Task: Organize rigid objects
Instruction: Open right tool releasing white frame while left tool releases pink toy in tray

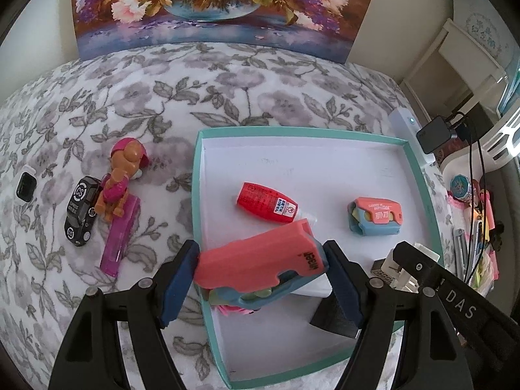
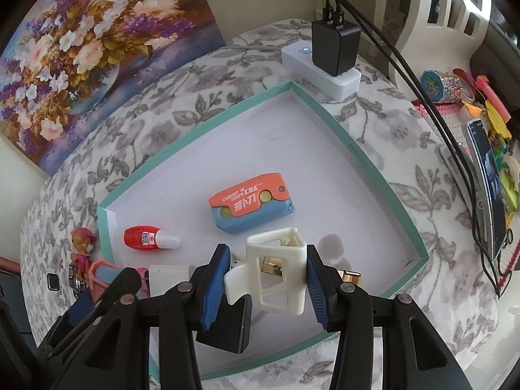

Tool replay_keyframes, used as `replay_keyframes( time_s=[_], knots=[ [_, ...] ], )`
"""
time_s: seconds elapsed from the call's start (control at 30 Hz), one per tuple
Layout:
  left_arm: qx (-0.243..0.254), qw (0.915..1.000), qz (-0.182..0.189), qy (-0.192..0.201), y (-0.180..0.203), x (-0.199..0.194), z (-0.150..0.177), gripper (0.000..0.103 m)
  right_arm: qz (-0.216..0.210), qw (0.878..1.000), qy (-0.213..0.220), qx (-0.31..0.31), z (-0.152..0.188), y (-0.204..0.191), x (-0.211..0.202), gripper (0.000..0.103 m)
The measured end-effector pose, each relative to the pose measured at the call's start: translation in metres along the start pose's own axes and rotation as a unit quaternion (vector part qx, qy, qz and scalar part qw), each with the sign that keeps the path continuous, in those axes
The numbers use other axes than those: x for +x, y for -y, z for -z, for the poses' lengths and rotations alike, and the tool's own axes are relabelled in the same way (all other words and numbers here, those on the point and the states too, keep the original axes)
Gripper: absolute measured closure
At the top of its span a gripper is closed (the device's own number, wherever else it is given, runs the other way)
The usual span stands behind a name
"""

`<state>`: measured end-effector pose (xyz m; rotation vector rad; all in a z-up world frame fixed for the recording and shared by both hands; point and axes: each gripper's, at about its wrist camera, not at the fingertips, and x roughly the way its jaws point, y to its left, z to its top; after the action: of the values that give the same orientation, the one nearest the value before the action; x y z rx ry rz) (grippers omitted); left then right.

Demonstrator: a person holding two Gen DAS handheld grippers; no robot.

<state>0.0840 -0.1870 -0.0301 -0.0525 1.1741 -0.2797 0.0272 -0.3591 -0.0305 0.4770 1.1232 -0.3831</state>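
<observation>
A: What did your left view catch that the right missed?
B: The black toy car (image 1: 81, 215), left of the teal tray (image 1: 196, 175).
A: Your tongs?
B: Left tongs (image 1: 262, 279) pinched the pink-and-blue case (image 1: 260, 265) over the tray's near-left rim; right tongs (image 2: 265, 281) clamped the cream clip (image 2: 276, 273) inside the tray.

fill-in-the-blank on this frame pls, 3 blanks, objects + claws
1. The left claw is shut on a pink and ____ toy knife.
2. The right claw is shut on a cream hair ____.
3. The red bottle lies inside the teal-rimmed ____.

Missing words: blue; clip; box
</observation>
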Motion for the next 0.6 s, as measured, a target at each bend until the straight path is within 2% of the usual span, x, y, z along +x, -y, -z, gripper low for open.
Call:
replay_keyframes(
  time_s=[0.17,0.23,0.3,0.43,0.6],
  knots=[
    [0.000,1.0000,-0.001,-0.008,-0.001,0.001,0.000,0.023,0.005,1.000,-0.005,0.002,-0.001,-0.001,0.001,0.051],
    [0.002,1.0000,-0.003,-0.008,-0.001,0.000,0.000,0.022,0.006,1.000,-0.005,0.002,-0.001,-0.001,0.001,0.046],
    [0.000,1.0000,0.003,-0.007,-0.002,-0.002,-0.001,0.016,0.006,1.000,-0.004,0.005,-0.002,0.000,0.001,0.043],
    [-0.004,1.0000,0.004,-0.004,-0.006,-0.006,-0.003,0.016,0.006,1.000,-0.002,0.012,-0.003,0.002,-0.001,0.037],
    [-0.019,0.9998,-0.005,-0.002,-0.016,-0.010,-0.005,0.015,0.008,1.000,-0.003,0.015,-0.003,0.003,-0.001,0.034]
  ],
)
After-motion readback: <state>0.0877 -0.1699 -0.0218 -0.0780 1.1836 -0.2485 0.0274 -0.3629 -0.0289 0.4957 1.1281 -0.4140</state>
